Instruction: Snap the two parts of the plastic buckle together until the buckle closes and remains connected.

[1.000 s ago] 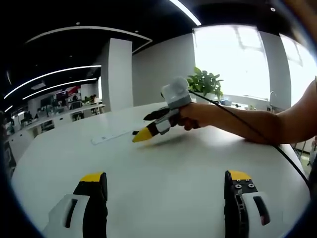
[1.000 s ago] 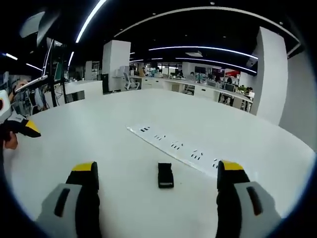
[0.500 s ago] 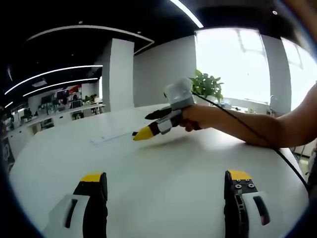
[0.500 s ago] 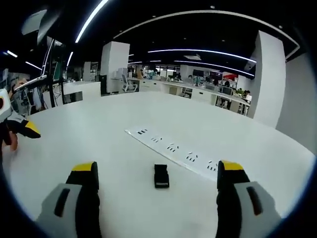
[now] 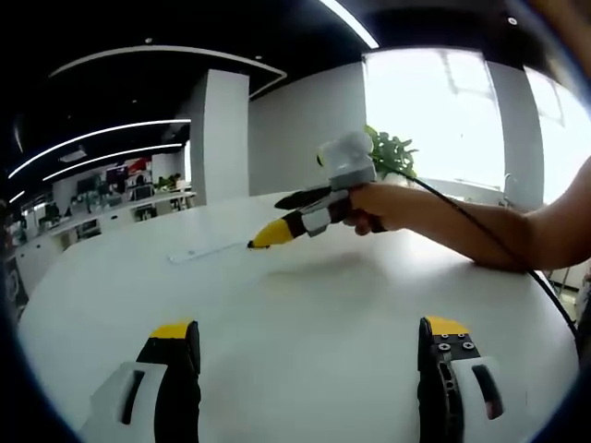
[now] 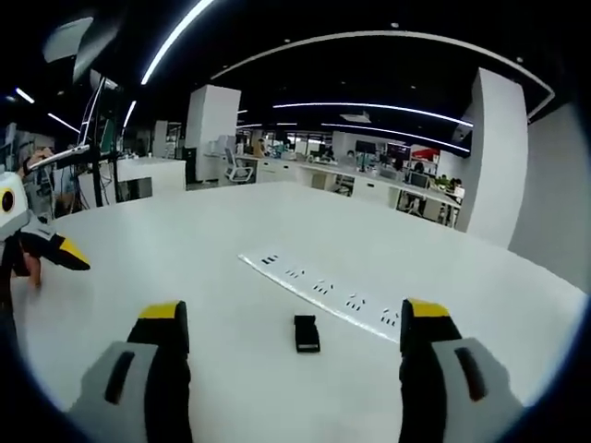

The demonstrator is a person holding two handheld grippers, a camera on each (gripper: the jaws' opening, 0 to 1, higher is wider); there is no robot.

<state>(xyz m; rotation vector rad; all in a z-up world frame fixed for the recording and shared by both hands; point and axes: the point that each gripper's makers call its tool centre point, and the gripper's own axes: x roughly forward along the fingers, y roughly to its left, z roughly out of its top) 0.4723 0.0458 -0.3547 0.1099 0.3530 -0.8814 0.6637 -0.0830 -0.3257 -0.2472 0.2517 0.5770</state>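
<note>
Lying on the white table (image 6: 231,240) just ahead of the right gripper (image 6: 294,318), centred between its wide-open jaws, the black buckle (image 6: 307,333) points its long axis away; the left gripper (image 5: 305,334), also open and empty, is farther off.

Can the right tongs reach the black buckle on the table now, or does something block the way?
Probably yes. The right tongs are open, the black buckle lies on the white table straight ahead between the jaws, with nothing between.
</note>
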